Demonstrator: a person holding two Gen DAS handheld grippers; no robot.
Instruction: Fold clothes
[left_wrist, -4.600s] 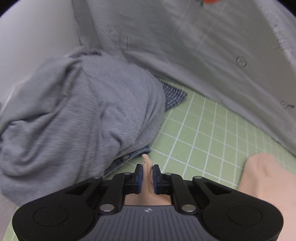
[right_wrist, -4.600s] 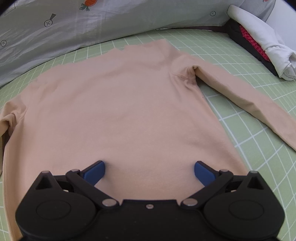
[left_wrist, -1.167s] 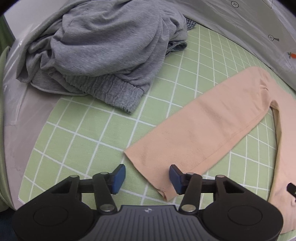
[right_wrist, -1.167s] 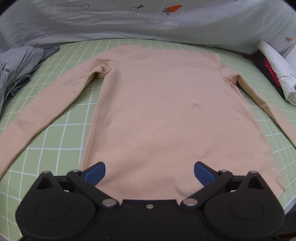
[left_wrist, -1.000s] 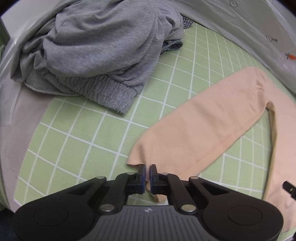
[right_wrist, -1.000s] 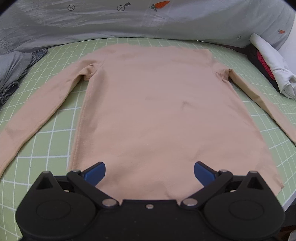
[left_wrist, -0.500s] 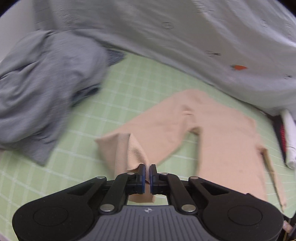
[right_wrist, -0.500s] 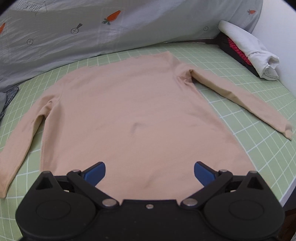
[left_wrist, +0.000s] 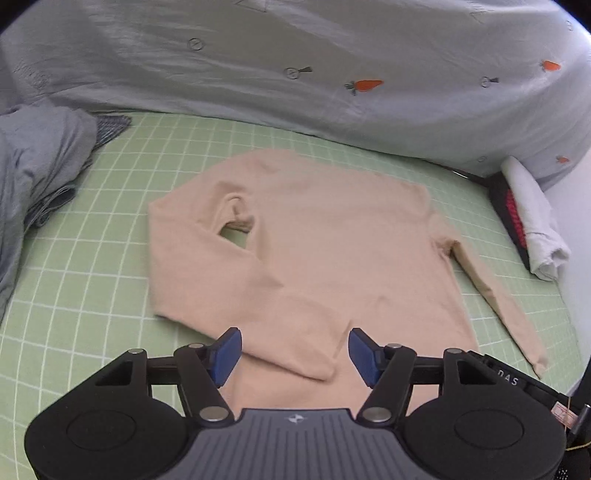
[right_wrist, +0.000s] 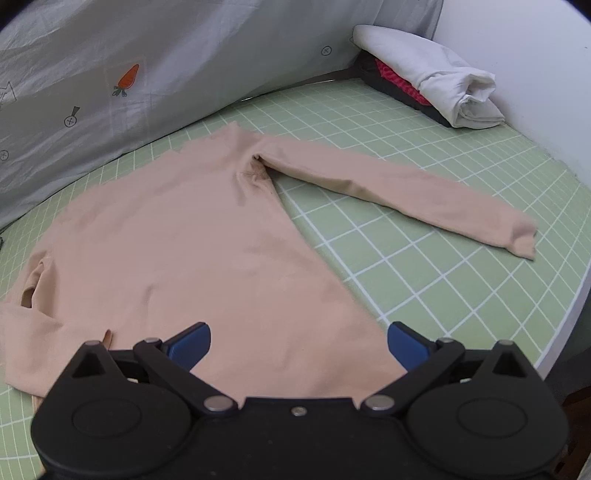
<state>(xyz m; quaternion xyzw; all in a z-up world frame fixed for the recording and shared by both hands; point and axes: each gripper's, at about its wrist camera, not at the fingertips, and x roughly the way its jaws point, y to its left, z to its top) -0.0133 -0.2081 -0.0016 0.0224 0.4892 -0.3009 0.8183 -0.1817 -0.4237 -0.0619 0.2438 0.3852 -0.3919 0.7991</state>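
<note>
Lying flat on the green gridded mat (left_wrist: 110, 266), the peach long-sleeved top (left_wrist: 332, 236) takes up the middle of the surface, neckline toward the back. One sleeve (left_wrist: 207, 280) is folded across the lower body of the top, its cuff resting on the fabric just ahead of the left gripper (left_wrist: 294, 352). That gripper's blue pads (left_wrist: 227, 350) are spreading apart right now, and the cuff lies between them without either pad pressing on it. The other sleeve (right_wrist: 399, 188) stretches out straight over the mat toward the right edge, cuff lying flat.

The right gripper (right_wrist: 298, 345) hangs over the hem of the top with its jaws wide apart and nothing gripped; the fabric simply lies beneath them.

Off to the left sits a rumpled heap of grey clothing (left_wrist: 33, 177), with a bit of dark checked cloth (left_wrist: 110, 125) showing at its far edge. Behind everything a pale grey sheet printed with small carrots (left_wrist: 332, 66) drapes down to the mat. In the far right corner there is a small stack: a rolled white garment (right_wrist: 436, 77) on top of something red (right_wrist: 397, 83) and black.
</note>
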